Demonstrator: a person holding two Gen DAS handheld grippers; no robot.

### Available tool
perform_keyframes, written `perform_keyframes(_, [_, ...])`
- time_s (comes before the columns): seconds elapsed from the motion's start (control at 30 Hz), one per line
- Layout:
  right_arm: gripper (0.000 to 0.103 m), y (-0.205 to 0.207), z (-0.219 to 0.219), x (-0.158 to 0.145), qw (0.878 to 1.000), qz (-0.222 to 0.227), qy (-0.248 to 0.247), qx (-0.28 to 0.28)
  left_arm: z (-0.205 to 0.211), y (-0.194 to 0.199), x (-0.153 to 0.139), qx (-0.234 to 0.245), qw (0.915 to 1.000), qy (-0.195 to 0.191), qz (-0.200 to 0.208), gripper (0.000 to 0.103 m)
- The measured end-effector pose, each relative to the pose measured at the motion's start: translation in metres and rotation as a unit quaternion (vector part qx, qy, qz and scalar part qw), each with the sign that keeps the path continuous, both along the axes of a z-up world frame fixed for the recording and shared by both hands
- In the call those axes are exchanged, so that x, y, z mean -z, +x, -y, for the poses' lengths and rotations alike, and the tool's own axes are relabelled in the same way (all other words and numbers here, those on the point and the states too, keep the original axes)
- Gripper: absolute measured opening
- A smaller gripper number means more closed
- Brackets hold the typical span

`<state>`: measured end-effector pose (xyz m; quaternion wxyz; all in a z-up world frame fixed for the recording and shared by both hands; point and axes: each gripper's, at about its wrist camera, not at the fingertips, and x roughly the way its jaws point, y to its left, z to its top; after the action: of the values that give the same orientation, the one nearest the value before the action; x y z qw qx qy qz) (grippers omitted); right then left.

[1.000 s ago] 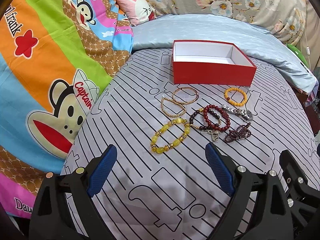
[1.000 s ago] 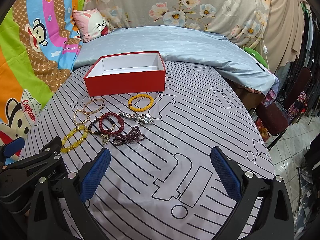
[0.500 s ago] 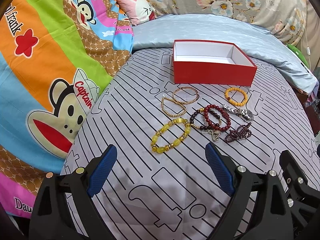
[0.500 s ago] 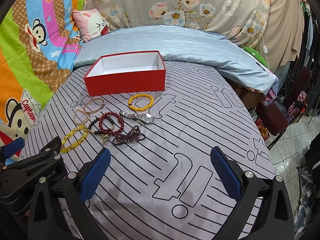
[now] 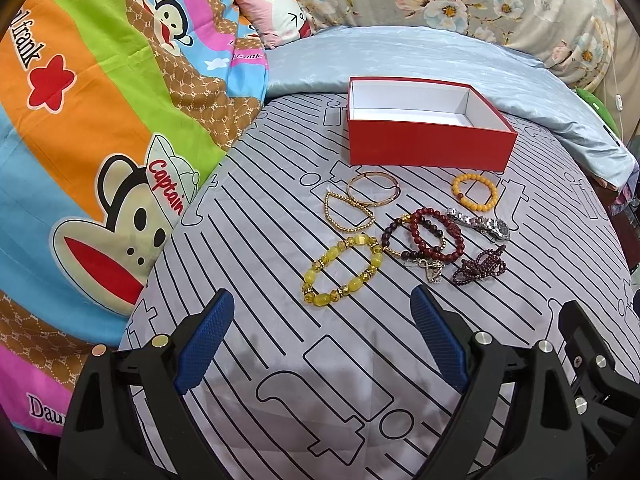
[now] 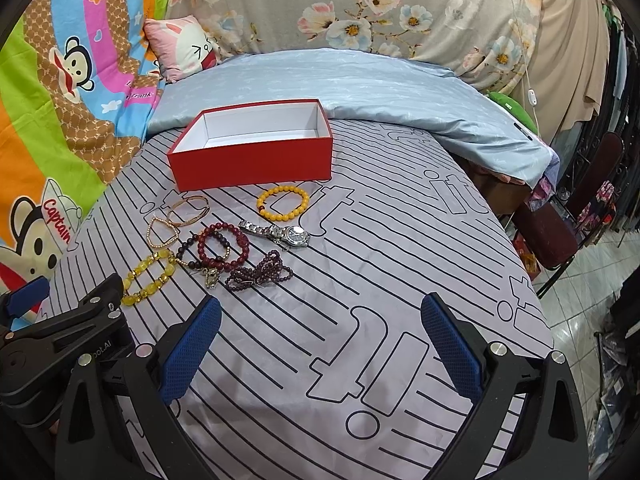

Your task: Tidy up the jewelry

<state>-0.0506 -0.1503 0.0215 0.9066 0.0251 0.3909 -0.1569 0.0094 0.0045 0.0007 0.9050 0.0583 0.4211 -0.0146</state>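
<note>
Both tools, left tool (image 5: 320, 336) and right tool (image 6: 320, 340), are hanging wide open and empty above the bed (image 6: 400, 264). Bracelets (image 5: 400, 232) are lying mid-bed before the red box (image 5: 428, 148); pinching one bead strand cleanly seems best.

I am in a home bedroom, working over a bed spread with a grey sheet printed with black lines (image 6: 400, 240). A pale blue satin quilt (image 6: 360, 80), a pink cartoon pillow (image 6: 180, 46) and a bright cartoon-monkey blanket (image 5: 80, 120) lie around it, with a floral fabric backdrop (image 6: 360, 4) behind.
</note>
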Motion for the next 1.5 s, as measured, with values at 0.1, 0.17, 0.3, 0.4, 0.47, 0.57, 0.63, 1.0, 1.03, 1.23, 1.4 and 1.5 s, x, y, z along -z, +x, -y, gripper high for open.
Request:
perform_keyframes(0.1, [0.096,0.000,0.000,0.000,1.000,0.000,0.001,-0.001,0.000,0.001,0.001,0.001,1.0000,-0.002,-0.001,0.085])
perform_keyframes(0.17, [0.096,0.001,0.001,0.003,1.000,-0.002,0.011,-0.006,-0.002,0.003,0.002,0.001,0.9999,-0.013,-0.004,0.086])
perform_keyframes(0.3, [0.096,0.008,0.005,0.016,0.999,-0.010,0.032,-0.013,-0.014,0.010,0.008,-0.019,0.9996,-0.019,-0.002,0.087])
perform_keyframes(0.4, [0.096,0.016,0.008,0.024,0.999,-0.013,0.046,-0.024,-0.027,0.018,0.016,-0.037,0.9989,-0.026,-0.009,0.087])
perform_keyframes(0.47, [0.096,0.024,0.009,0.030,0.998,-0.018,0.055,-0.032,-0.034,0.022,0.022,-0.042,0.9986,-0.028,-0.015,0.087])
perform_keyframes(0.57, [0.089,0.037,0.006,0.039,0.996,-0.024,0.069,-0.048,-0.044,0.029,0.032,-0.048,0.9982,-0.026,-0.026,0.087])
perform_keyframes(0.63, [0.082,0.048,0.001,0.046,0.995,-0.033,0.072,-0.058,-0.049,0.033,0.039,-0.051,0.9978,-0.026,-0.035,0.087])
perform_keyframes(1.0, [0.050,0.090,-0.008,0.079,0.990,-0.071,0.099,-0.064,-0.055,0.054,0.058,-0.033,0.9972,-0.037,-0.056,0.087])
perform_keyframes(1.03, [0.046,0.092,-0.007,0.080,0.990,-0.072,0.100,-0.064,-0.054,0.056,0.059,-0.030,0.9972,-0.037,-0.057,0.087])
perform_keyframes(1.23, [0.028,0.092,-0.005,0.083,0.991,-0.067,0.096,-0.065,-0.047,0.065,0.066,-0.018,0.9971,-0.041,-0.062,0.087])
perform_keyframes(1.4, [0.018,0.087,0.003,0.082,0.990,-0.065,0.110,-0.063,-0.039,0.072,0.071,-0.001,0.9968,-0.050,-0.063,0.086])
perform_keyframes(1.5, [0.016,0.082,0.007,0.079,0.989,-0.066,0.117,-0.061,-0.032,0.077,0.073,0.004,0.9972,-0.046,-0.058,0.082])
